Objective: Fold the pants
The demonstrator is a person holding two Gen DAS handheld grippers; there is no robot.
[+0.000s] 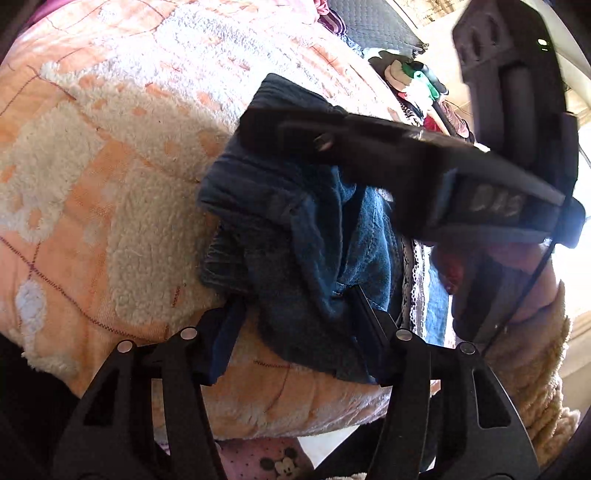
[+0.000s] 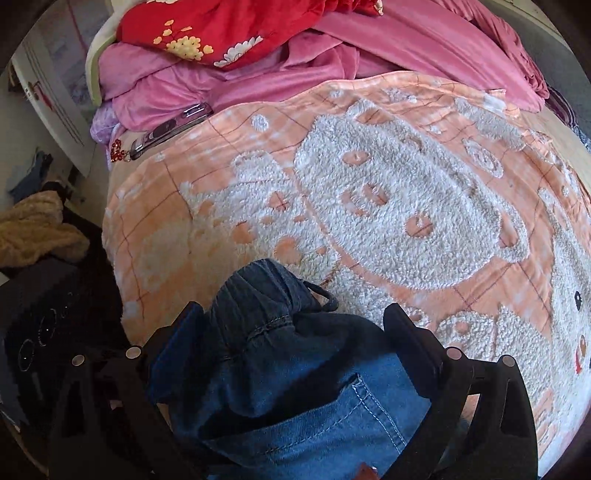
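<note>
**Denim bunched at the near edge, both grippers in the cloth**

Closest in, the left gripper has its two black fingers either side of a dark fold of the pants. The jaws stand about half open; cloth lies between them and reaches the right-hand pad, but whether both pads truly pinch it I cannot tell. Across in the other view, the right gripper straddles the gathered waistband and a lighter blue panel with a stitched pocket. Its jaws are wide, denim filling the space between them, and again the frames do not settle whether it has hold.

The pants sit crumpled in a heap at the near edge of the blanket, an orange and cream fleece spread over the bed. The right gripper's body reaches over the heap in the left view, with a fleece sleeve behind it.

This is soft, floppy denim with some weight: it will sag and drag, not slide, on that fleece. Best grips, I'd judge, are the elastic waistband and the thick seams, which won't slip out of the pads.

Further back, a phone lies near the far left corner of the blanket, then pink bedding and a red floral quilt.
</note>
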